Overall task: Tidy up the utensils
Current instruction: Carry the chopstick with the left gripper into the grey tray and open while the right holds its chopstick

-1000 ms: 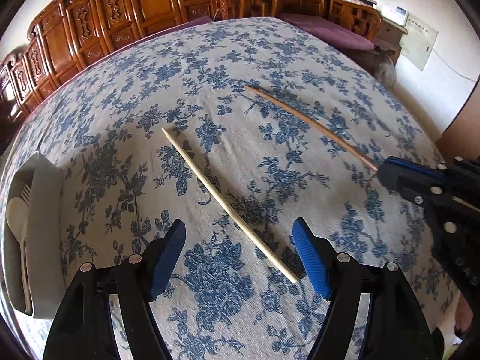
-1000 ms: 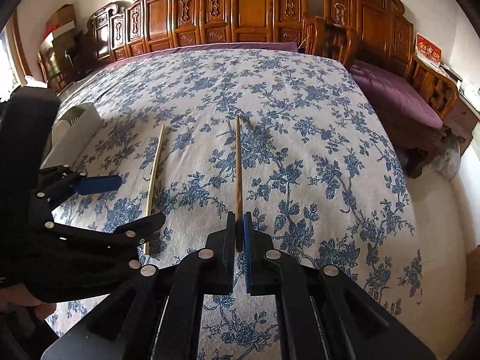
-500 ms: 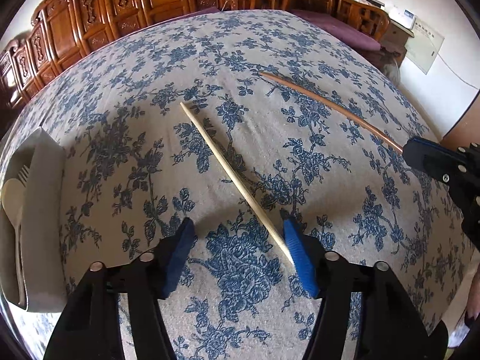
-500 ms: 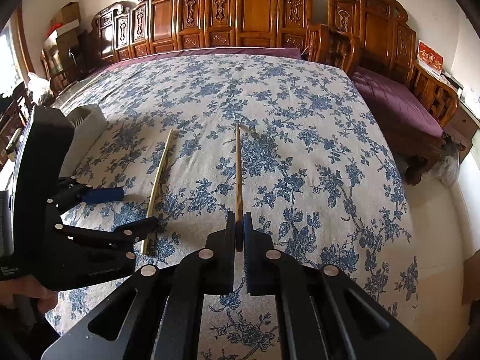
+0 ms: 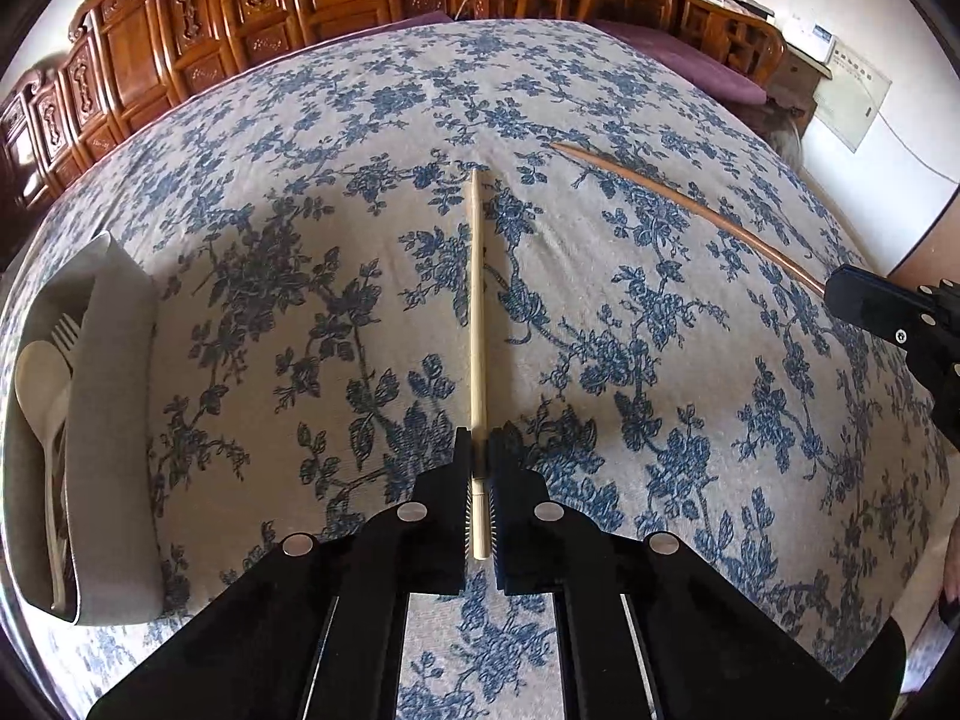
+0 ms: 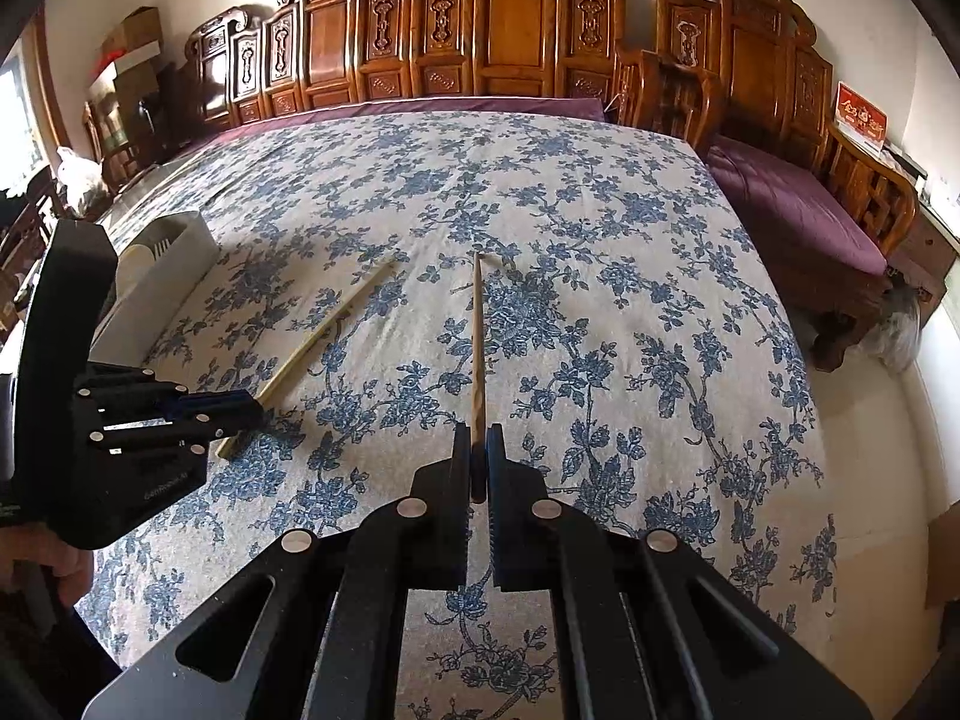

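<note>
A pale chopstick [image 5: 477, 300] lies on the blue-flowered tablecloth, pointing away from me. My left gripper [image 5: 479, 456] is shut on its near end, as the left wrist view shows. The same pale chopstick [image 6: 327, 330] and the left gripper [image 6: 240, 411] show at the left of the right wrist view. A darker brown chopstick [image 6: 476, 348] runs straight ahead there, and my right gripper [image 6: 477, 450] is shut on its near end. In the left wrist view the brown chopstick [image 5: 690, 210] slants toward the right gripper [image 5: 840, 291] at the right edge.
A grey utensil holder [image 5: 114, 420] at the table's left edge holds a pale spoon [image 5: 39, 372] and a fork [image 5: 66, 330]; the holder [image 6: 180, 258] also shows at the left of the right wrist view. Carved wooden chairs ring the far side of the table. A hand [image 6: 60, 564] grips the left tool.
The left gripper's jaws came together on the pale chopstick's near end, and that stick now lines up straight ahead. The right gripper kept its hold on the brown chopstick without moving.
</note>
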Action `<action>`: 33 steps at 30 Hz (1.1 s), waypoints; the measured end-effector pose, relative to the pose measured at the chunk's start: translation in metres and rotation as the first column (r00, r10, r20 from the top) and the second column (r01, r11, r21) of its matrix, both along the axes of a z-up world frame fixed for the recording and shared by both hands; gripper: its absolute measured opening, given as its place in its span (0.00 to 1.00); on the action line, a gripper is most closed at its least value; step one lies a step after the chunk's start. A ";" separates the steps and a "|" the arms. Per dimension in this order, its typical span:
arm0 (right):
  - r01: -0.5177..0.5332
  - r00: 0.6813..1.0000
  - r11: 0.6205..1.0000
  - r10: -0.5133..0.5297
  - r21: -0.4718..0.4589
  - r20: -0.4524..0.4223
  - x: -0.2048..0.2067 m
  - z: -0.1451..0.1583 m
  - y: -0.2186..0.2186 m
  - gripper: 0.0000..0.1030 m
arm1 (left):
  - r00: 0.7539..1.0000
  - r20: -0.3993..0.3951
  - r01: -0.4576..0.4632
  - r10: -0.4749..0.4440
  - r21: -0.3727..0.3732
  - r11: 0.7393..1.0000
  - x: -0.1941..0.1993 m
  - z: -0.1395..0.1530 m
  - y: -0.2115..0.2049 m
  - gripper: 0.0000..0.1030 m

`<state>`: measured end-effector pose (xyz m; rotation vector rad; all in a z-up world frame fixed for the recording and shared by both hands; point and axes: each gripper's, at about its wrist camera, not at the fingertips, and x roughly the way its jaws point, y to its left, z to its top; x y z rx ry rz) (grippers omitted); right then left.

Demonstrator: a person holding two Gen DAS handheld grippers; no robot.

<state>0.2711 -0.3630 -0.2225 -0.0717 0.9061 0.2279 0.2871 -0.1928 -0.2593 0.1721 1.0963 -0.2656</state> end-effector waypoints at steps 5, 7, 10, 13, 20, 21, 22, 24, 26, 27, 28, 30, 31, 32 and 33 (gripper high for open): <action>-0.013 1.000 1.000 0.013 -0.006 -0.001 -0.001 0.000 0.007 0.06 | 1.000 -0.001 0.007 -0.007 0.011 1.000 -0.007 0.003 0.009 0.04; -0.018 1.000 1.000 0.018 -0.006 -0.001 -0.002 0.000 0.010 0.06 | 1.000 0.009 0.005 -0.005 0.013 1.000 -0.011 0.006 0.014 0.04; -0.033 0.999 0.999 0.033 -0.012 0.002 -0.004 0.001 0.017 0.06 | 1.000 0.023 0.000 0.000 0.008 1.000 -0.014 0.014 0.024 0.04; -0.051 0.999 0.998 0.051 -0.020 0.004 -0.007 0.003 0.026 0.06 | 0.999 0.041 -0.009 0.009 -0.001 1.000 -0.019 0.023 0.036 0.04; -0.096 0.995 0.994 0.096 -0.047 0.012 -0.017 0.009 0.051 0.06 | 0.997 0.077 -0.020 0.021 -0.016 1.000 -0.029 0.045 0.060 0.04; -0.099 0.995 0.994 0.100 -0.050 0.014 -0.019 0.010 0.055 0.06 | 0.996 0.084 -0.022 0.023 -0.020 1.000 -0.031 0.049 0.064 0.04; -0.102 0.995 0.993 0.103 -0.052 0.015 -0.020 0.012 0.058 0.06 | 0.995 0.091 -0.024 0.027 -0.025 0.999 -0.033 0.053 0.069 0.04; -0.106 0.994 0.993 0.107 -0.055 0.018 -0.023 0.015 0.064 0.06 | 0.994 0.103 -0.028 0.031 -0.033 0.999 -0.037 0.059 0.076 0.04; -0.111 0.993 0.992 0.112 -0.056 0.021 -0.026 0.019 0.070 0.06 | 0.993 0.114 -0.032 0.036 -0.039 0.999 -0.041 0.065 0.083 0.04; -0.113 0.993 0.992 0.115 -0.058 0.023 -0.027 0.020 0.073 0.06 | 0.992 0.120 -0.034 0.038 -0.042 0.999 -0.044 0.069 0.087 0.04; -0.117 0.993 0.991 0.119 -0.062 0.025 -0.029 0.022 0.076 0.06 | 0.991 0.127 -0.036 0.041 -0.045 0.998 -0.047 0.073 0.091 0.04; -0.124 0.992 0.990 0.126 -0.068 0.025 -0.032 0.023 0.082 0.06 | 0.989 0.138 -0.042 0.048 -0.051 0.998 -0.051 0.078 0.099 0.04; -0.124 0.992 0.989 0.127 -0.074 0.025 -0.033 0.024 0.085 0.06 | 0.988 0.143 -0.044 0.052 -0.053 0.998 -0.053 0.080 0.102 0.04; -0.124 0.992 0.989 0.126 -0.081 0.026 -0.034 0.025 0.088 0.06 | 0.987 0.149 -0.049 0.057 -0.057 0.997 -0.055 0.083 0.106 0.04; -0.125 0.991 0.989 0.128 -0.084 0.027 -0.036 0.026 0.091 0.06 | 0.987 0.151 -0.052 0.061 -0.060 0.997 -0.056 0.085 0.109 0.04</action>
